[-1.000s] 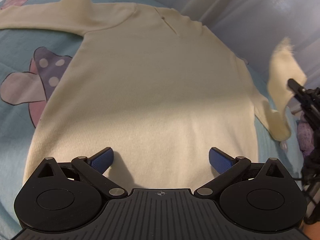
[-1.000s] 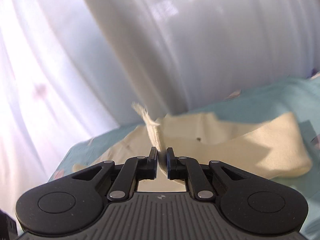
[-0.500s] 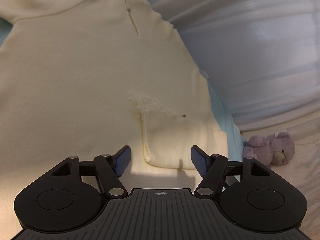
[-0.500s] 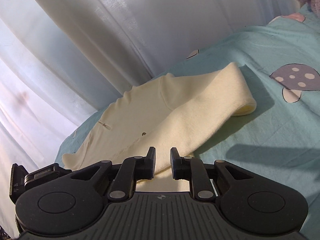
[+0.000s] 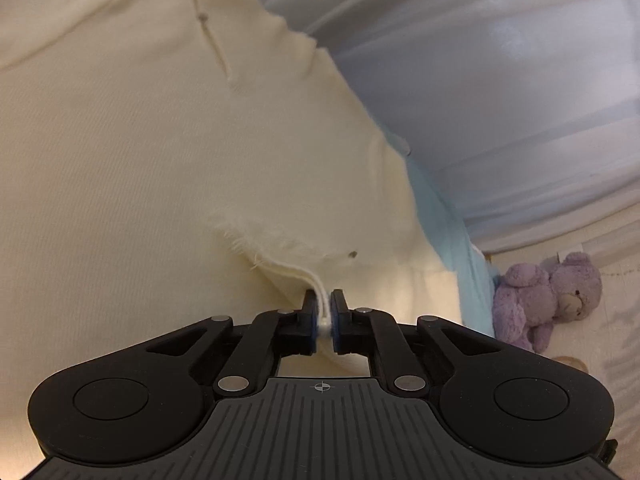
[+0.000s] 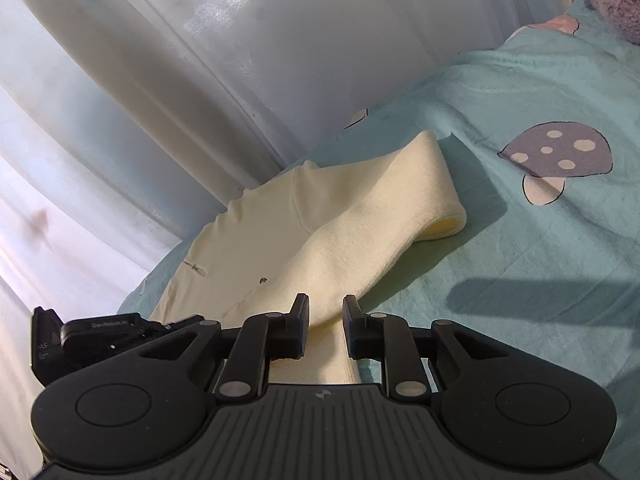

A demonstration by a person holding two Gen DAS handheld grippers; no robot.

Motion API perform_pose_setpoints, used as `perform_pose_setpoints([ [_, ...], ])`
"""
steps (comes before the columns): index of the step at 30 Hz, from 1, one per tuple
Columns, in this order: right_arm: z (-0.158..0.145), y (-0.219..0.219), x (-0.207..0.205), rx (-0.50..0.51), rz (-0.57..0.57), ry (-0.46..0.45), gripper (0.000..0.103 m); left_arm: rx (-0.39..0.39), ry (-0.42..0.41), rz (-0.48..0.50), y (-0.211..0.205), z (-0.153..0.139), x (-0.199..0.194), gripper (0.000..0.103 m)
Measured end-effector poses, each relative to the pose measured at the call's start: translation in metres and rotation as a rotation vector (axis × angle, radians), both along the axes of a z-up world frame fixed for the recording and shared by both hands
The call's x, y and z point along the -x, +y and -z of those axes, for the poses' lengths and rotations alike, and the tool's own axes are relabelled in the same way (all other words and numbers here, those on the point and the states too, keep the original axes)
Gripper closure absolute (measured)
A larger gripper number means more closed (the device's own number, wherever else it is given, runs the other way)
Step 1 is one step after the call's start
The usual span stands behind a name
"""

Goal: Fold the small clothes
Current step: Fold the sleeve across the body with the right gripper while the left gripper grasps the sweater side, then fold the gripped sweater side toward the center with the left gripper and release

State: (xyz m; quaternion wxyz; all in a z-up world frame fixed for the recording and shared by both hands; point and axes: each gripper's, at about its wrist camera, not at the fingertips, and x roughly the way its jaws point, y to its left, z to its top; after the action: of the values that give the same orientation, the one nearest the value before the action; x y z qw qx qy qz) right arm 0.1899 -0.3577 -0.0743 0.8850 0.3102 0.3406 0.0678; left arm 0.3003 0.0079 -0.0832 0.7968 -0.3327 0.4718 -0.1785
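The cream top (image 5: 140, 184) lies spread flat on the teal sheet (image 6: 520, 248), its body filling most of the left wrist view and reaching up toward the sheet's far edge by the white curtain (image 5: 500, 80). One sleeve (image 6: 376, 220) is folded back over the body, its frayed cuff (image 5: 272, 236) lying on the cloth near the middle of the top, the fold bulging out toward the sheet's open side.

The left gripper (image 5: 325, 312) has just been closing and now pinches a thin ridge of the folded sleeve's edge between its pads; the cloth stands up as a narrow white crease right at the fingertips, just short of the cuff.

The right gripper (image 6: 325, 320) has its jaws a little apart, having just eased open. The sleeve runs under and between its fingers, but the pads do not press on it. The left gripper's black body (image 6: 100, 336) shows at this view's lower left, beside the top.

A purple teddy (image 5: 544, 300) sits off the sheet's edge, well apart from the top. A mushroom print (image 6: 556, 160) marks the sheet beyond the sleeve's fold.
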Motion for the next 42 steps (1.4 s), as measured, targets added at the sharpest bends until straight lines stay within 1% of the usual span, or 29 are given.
perform_pose_setpoints([
  [2, -0.002, -0.004, -0.004, 0.023, 0.012, -0.001, 0.084, -0.084, -0.134, -0.016, 0.007, -0.031, -0.003, 0.094],
  [4, -0.005, -0.007, -0.011, 0.051, 0.030, -0.004, 0.084, -0.210, -0.240, -0.065, 0.018, -0.056, -0.004, 0.094],
  [5, -0.005, -0.009, -0.013, 0.060, 0.037, -0.004, 0.084, -0.270, -0.278, -0.088, 0.024, -0.063, -0.005, 0.094],
  [6, -0.006, -0.011, -0.018, 0.065, 0.041, 0.000, 0.084, -0.327, -0.299, -0.107, 0.029, -0.067, -0.006, 0.094],
  [8, -0.003, -0.012, -0.026, 0.057, 0.035, 0.018, 0.084, -0.423, -0.299, -0.124, 0.039, -0.066, -0.011, 0.094],
  [9, -0.001, -0.012, -0.031, 0.049, 0.028, 0.031, 0.084, -0.455, -0.281, -0.127, 0.044, -0.062, -0.014, 0.094],
  [10, 0.001, -0.012, -0.036, 0.042, 0.019, 0.041, 0.084, -0.469, -0.258, -0.130, 0.049, -0.056, -0.016, 0.094],
  [13, 0.004, -0.009, -0.050, 0.052, 0.000, 0.057, 0.084, -0.462, -0.177, -0.142, 0.064, -0.034, -0.021, 0.094],
  [14, 0.004, -0.009, -0.055, 0.060, -0.005, 0.057, 0.082, -0.452, -0.158, -0.148, 0.068, -0.029, -0.022, 0.094],
  [17, 0.003, -0.005, -0.069, 0.077, -0.017, 0.058, 0.069, -0.406, -0.125, -0.168, 0.078, -0.017, -0.025, 0.094],
  [18, 0.003, -0.003, -0.075, 0.084, -0.023, 0.060, 0.068, -0.397, -0.121, -0.172, 0.081, -0.016, -0.026, 0.094],
  [20, 0.004, 0.002, -0.084, 0.097, -0.042, 0.061, 0.068, -0.394, -0.136, -0.180, 0.082, -0.019, -0.030, 0.094],
  [21, 0.004, 0.004, -0.087, 0.102, -0.048, 0.060, 0.068, -0.403, -0.160, -0.177, 0.081, -0.025, -0.032, 0.094],
  [24, 0.004, 0.011, -0.091, 0.115, -0.064, 0.054, 0.068, -0.463, -0.272, -0.186, 0.076, -0.047, -0.038, 0.094],
  [25, 0.004, 0.012, -0.092, 0.103, -0.068, 0.057, 0.068, -0.480, -0.295, -0.196, 0.076, -0.053, -0.040, 0.094],
  [27, 0.005, 0.013, -0.092, 0.072, -0.089, 0.059, 0.068, -0.510, -0.314, -0.215, 0.078, -0.059, -0.048, 0.094],
  [31, 0.013, 0.015, -0.096, -0.023, -0.141, 0.088, 0.068, -0.562, -0.312, -0.240, 0.087, -0.057, -0.056, 0.094],
  [37, 0.035, 0.015, -0.112, -0.174, -0.122, 0.158, 0.070, -0.520, -0.261, -0.274, 0.100, -0.045, -0.060, 0.094],
  [39, 0.044, 0.018, -0.116, -0.227, -0.119, 0.191, 0.075, -0.528, -0.254, -0.280, 0.100, -0.043, -0.061, 0.094],
  [40, 0.047, 0.020, -0.116, -0.242, -0.120, 0.194, 0.075, -0.527, -0.256, -0.285, 0.100, -0.044, -0.061, 0.094],
  [42, 0.049, 0.023, -0.118, -0.245, -0.102, 0.180, 0.077, -0.495, -0.269, -0.296, 0.103, -0.047, -0.059, 0.094],
])
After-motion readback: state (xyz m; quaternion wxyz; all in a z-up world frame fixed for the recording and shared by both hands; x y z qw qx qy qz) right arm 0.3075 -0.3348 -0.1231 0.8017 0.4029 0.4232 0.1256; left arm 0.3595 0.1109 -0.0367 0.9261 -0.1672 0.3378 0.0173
